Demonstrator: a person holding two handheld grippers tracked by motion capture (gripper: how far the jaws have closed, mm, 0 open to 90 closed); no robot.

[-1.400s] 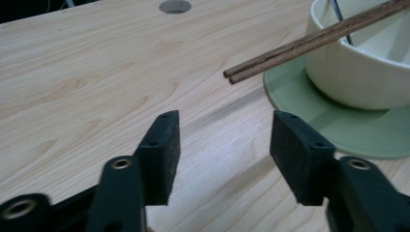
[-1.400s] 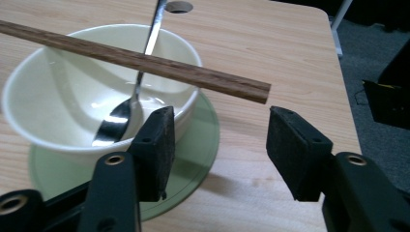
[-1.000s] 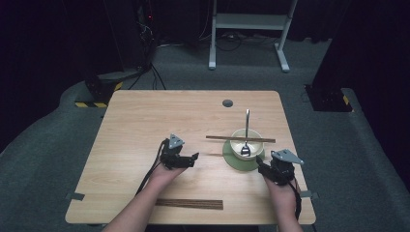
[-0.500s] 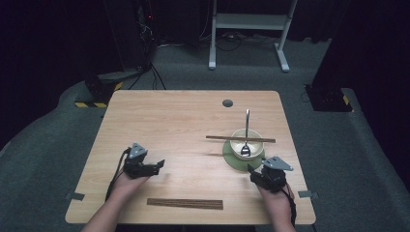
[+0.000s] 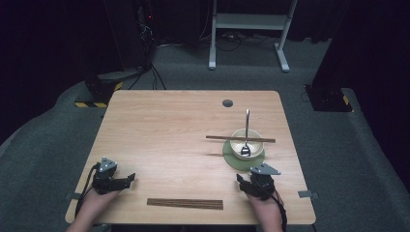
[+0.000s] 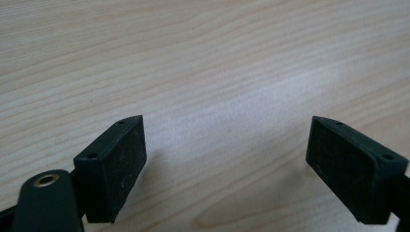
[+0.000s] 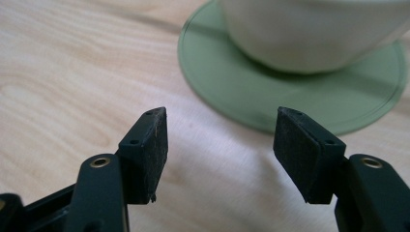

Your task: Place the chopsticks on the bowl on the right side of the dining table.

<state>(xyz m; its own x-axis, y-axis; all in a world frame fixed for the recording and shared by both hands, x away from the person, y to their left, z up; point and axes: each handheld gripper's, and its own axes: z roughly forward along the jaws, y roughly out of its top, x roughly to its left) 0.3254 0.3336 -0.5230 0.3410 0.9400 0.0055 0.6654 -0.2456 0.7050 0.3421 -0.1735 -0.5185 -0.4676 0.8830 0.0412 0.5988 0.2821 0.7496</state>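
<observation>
Two black handheld grippers, the left gripper [image 5: 126, 179] and right gripper [image 5: 241, 181], carry grey triangular top plates, trailing black cables, brass-ringed screw holes and matte rectangular pads [image 6: 119, 166].

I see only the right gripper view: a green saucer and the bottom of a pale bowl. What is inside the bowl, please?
Observer: In the high view, a spoon stands in the bowl, its handle pointing to the far side of the table.
Operator: Is anything on top of the bowl?
Observer: Yes, a single dark chopstick lies across its rim.
Operator: Where is the left hand-held gripper?
Observer: The left hand-held gripper is low over the table's near left corner, with its jaws open and nothing between them.
Operator: Is something between the two hands?
Observer: A dark wooden strip lies near the front edge.
</observation>
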